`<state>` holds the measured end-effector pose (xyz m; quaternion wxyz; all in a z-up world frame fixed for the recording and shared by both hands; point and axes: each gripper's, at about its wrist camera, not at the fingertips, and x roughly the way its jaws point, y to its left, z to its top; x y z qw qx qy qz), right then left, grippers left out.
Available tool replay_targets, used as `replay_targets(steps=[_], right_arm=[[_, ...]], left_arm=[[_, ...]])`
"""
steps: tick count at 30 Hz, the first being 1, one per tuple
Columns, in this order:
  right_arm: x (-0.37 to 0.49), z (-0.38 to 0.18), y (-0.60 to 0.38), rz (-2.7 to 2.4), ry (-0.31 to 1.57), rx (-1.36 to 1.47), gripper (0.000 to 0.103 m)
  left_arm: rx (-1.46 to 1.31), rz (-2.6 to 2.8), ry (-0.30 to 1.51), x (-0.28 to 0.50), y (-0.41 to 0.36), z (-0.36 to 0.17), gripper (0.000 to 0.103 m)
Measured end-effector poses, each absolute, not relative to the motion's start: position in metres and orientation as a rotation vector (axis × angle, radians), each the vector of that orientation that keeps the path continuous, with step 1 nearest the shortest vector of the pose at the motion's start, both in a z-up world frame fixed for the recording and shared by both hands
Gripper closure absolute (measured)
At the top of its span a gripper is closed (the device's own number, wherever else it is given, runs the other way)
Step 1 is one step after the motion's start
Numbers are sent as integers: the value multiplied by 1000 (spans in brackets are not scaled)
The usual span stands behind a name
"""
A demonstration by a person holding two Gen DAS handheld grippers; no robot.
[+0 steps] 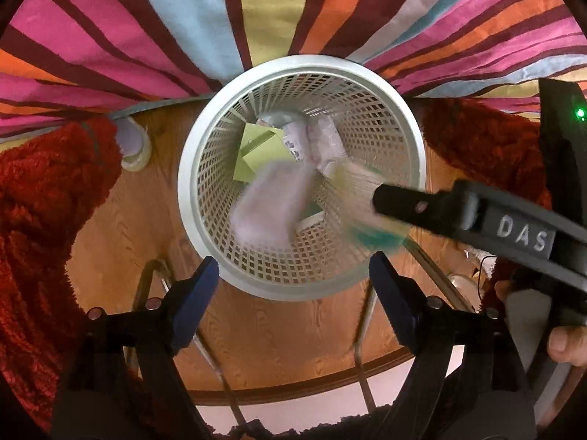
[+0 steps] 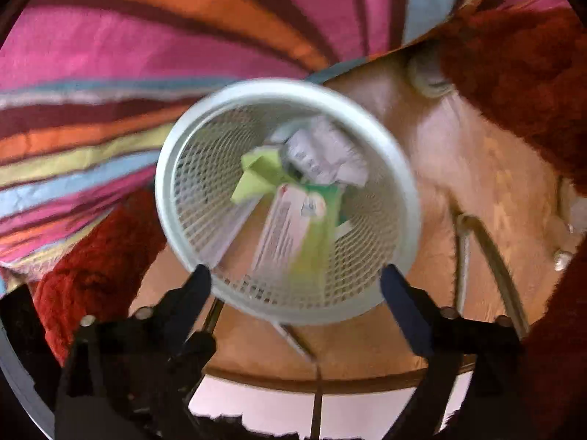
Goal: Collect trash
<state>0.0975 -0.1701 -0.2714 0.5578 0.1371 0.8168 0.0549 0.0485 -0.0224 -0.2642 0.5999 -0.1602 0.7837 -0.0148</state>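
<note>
Wooden floor (image 1: 121, 227) carries white mesh bin (image 1: 205, 231); red shag rug (image 1: 40, 220) beside bin; striped fabric (image 1: 110, 36) behind it.

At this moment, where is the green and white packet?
In the right wrist view the green and white packet lies blurred inside the white mesh basket, just ahead of the open right gripper, below the crumpled paper.

A striped cloth (image 1: 154, 36) in pink, orange and blue hangs behind a wooden tabletop (image 1: 271, 337). Red shaggy fabric (image 1: 40, 201) lies at both sides.
</note>
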Motion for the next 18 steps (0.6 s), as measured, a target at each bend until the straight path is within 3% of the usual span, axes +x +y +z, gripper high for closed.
replay_targets(steps=[18], right_arm=[[102, -225, -165, 159, 1723, 200, 8]], left_arm=[[-408, 40, 1633, 49, 0, -221, 21]])
